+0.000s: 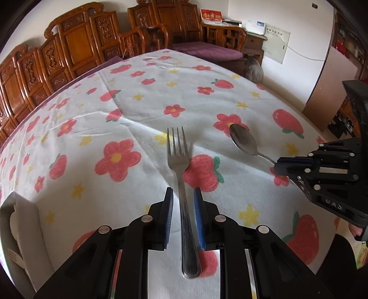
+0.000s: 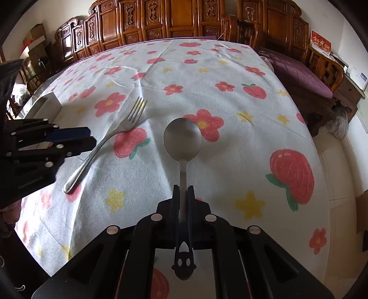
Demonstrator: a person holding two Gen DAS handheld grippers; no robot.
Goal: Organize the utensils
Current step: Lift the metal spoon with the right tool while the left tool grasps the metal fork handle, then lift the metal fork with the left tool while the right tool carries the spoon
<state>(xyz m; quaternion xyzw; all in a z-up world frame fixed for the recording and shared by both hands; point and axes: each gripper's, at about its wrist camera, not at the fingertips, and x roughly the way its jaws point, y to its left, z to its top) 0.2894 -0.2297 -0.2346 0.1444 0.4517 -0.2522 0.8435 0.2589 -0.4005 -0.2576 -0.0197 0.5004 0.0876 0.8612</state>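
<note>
A steel fork [image 1: 181,184] lies flat on the flowered tablecloth, tines pointing away. My left gripper [image 1: 183,195] is open, its jaws on either side of the fork's handle without touching it. The fork also shows in the right wrist view [image 2: 108,142], with the left gripper [image 2: 88,138] beside it. My right gripper [image 2: 183,191] is shut on the handle of a steel spoon [image 2: 182,140], bowl forward just above the cloth. In the left wrist view the spoon [image 1: 243,140] sticks out of the right gripper [image 1: 278,164].
A white utensil tray [image 1: 16,230] sits at the table's left edge; it also shows in the right wrist view [image 2: 44,103]. Carved wooden chairs [image 2: 161,20] line the far side. A purple-cushioned bench [image 2: 301,73] stands at the right.
</note>
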